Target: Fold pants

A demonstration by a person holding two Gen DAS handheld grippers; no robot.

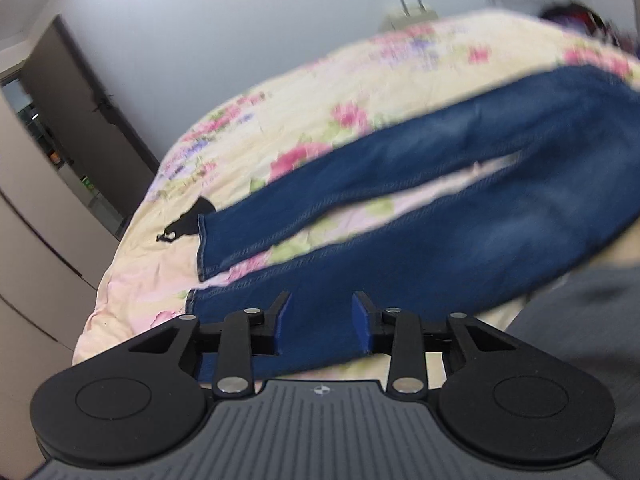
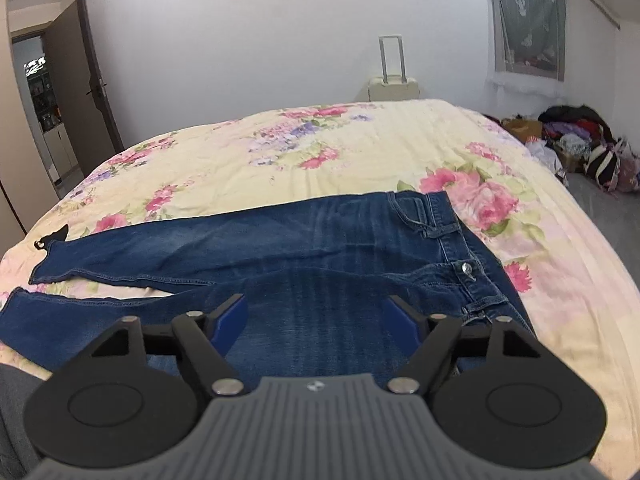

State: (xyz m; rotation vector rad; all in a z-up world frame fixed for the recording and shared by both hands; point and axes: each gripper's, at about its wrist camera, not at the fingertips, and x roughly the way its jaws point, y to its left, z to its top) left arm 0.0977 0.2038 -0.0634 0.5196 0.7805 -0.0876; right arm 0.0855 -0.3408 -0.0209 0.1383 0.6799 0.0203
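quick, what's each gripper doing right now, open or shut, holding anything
Left gripper: open, holding nothing, over the near leg of the jeans.
Right gripper: open wide, holding nothing, over the jeans below the waistband.

black grippers (image 2: 316, 320), blue pads (image 2: 234, 314), possibly grey sleeve (image 1: 580, 320)

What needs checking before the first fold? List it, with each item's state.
1. Jeans spread flat on the floral bedspread, legs apart: ok.
2. Left tool open, nothing between its fingers: ok.
3. Right tool open, nothing held: ok.
4. Left tool over the near leg's lower part, close to the hem: ok.
5. Right tool over the hip area, with the waistband button to its right: ok.
6. Small black item by the far leg's hem, clear of the fabric: cannot tell; it seems to touch the hem.
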